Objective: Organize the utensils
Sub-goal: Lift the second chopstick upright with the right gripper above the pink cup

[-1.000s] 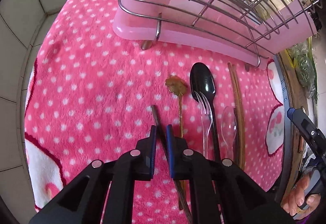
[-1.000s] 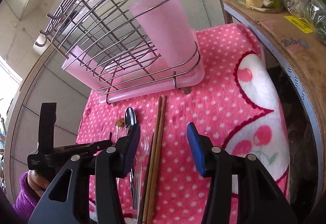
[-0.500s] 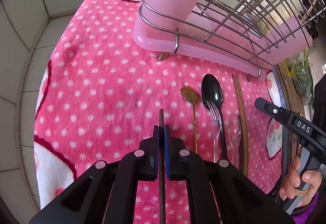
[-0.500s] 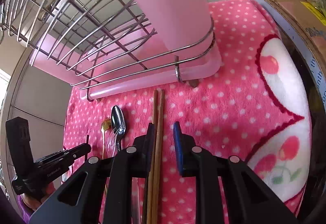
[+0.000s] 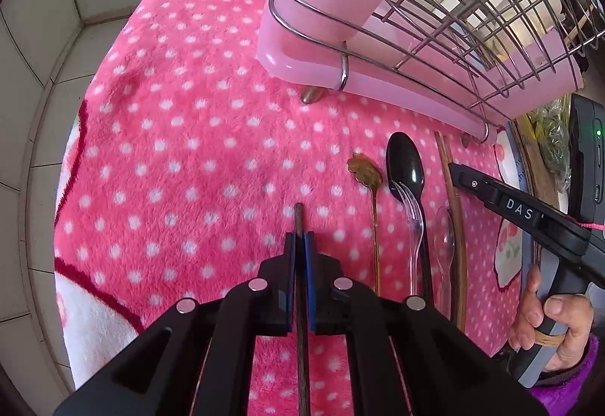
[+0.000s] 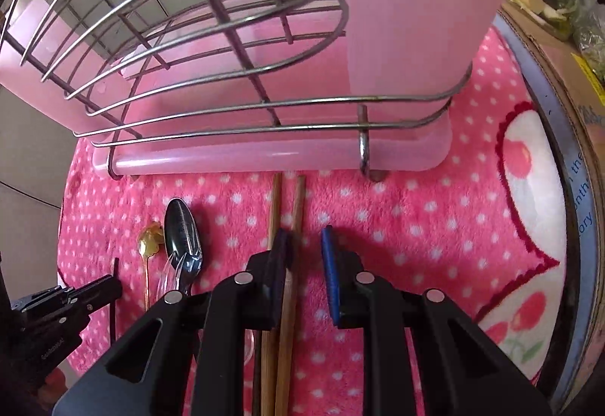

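My left gripper (image 5: pixel 299 240) is shut on a dark chopstick (image 5: pixel 298 217) whose tip sticks out ahead of the pads, above the pink dotted towel (image 5: pixel 189 151). A gold spoon (image 5: pixel 365 172), a black spoon (image 5: pixel 404 163), a clear plastic fork (image 5: pixel 412 212) and a pair of wooden chopsticks (image 5: pixel 452 208) lie side by side to its right. My right gripper (image 6: pixel 305 238) is open low over the towel, its jaws around the right wooden chopstick (image 6: pixel 298 204); the left one (image 6: pixel 275 204) lies under the left finger. The pink utensil cup (image 6: pixel 412 11) stands in the wire rack (image 6: pixel 211 49) just beyond.
The rack's pink drip tray (image 6: pixel 264 155) fills the far side of the towel. A cardboard box (image 6: pixel 567 68) with vegetables borders the right edge. Grey tiles (image 5: pixel 38 76) lie left of the towel. The other gripper shows at each view's edge.
My left gripper closed on the dark chopstick and lifted it. My right gripper came down toward the rack and narrowed over the wooden chopsticks.
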Motion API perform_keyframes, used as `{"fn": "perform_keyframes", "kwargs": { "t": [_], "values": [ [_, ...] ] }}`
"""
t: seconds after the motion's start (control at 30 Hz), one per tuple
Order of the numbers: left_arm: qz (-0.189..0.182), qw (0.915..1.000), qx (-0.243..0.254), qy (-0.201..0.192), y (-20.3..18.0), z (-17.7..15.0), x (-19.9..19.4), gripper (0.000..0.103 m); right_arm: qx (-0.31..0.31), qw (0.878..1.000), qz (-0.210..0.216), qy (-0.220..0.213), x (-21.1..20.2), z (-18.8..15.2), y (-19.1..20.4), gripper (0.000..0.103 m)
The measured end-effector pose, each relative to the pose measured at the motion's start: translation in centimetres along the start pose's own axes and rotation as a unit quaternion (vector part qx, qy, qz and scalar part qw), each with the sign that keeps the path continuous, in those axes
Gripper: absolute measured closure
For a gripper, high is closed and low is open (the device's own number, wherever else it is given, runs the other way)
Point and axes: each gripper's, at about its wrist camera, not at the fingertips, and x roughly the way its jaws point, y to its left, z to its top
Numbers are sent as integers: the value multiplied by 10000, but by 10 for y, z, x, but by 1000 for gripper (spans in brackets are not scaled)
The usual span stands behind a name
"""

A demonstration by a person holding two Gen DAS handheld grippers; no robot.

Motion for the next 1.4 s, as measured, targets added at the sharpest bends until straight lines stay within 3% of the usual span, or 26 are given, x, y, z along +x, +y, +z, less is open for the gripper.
{"fn": "perform_keyframes", "kwargs": {
  "t": [0.07, 0.3, 0.43, 0.6, 0.73, 0.87, 1.13, 1.4],
  "values": [
    [57, 9999, 49, 77, -4, 2, 1, 99, -75, 9999, -2, -111, 1, 0, 2, 95],
    [4, 10000, 88, 41, -11, 5, 4, 99, 284, 9973, 551, -404, -21, -14, -22, 97],
    [-273, 9992, -89, -293, -3, 0, -16, 99, 338, 9927, 815, -828, -49, -27, -35, 97],
    [-432, 9939, -67, -1012, -3, -7, -55, 99, 367, 9801, 1261, -1492, -88, -41, -44, 97],
    [-432, 9864, -13, -1585, -4, -16, -86, 99, 360, 9688, 1456, -1973, -117, -49, -49, 98],
    [-558, 9787, -20, -1976, -6, -23, -109, 99, 298, 9612, 1394, -2361, -141, -54, -51, 98],
    [-556, 9592, 150, -2770, -14, -33, -160, 99, 345, 9524, 1393, -2691, -162, -61, -59, 98],
    [-461, 9405, 229, -3359, -25, -17, -212, 99, 108, 9383, 1337, -3188, -213, -46, -56, 98]
  ]
}}
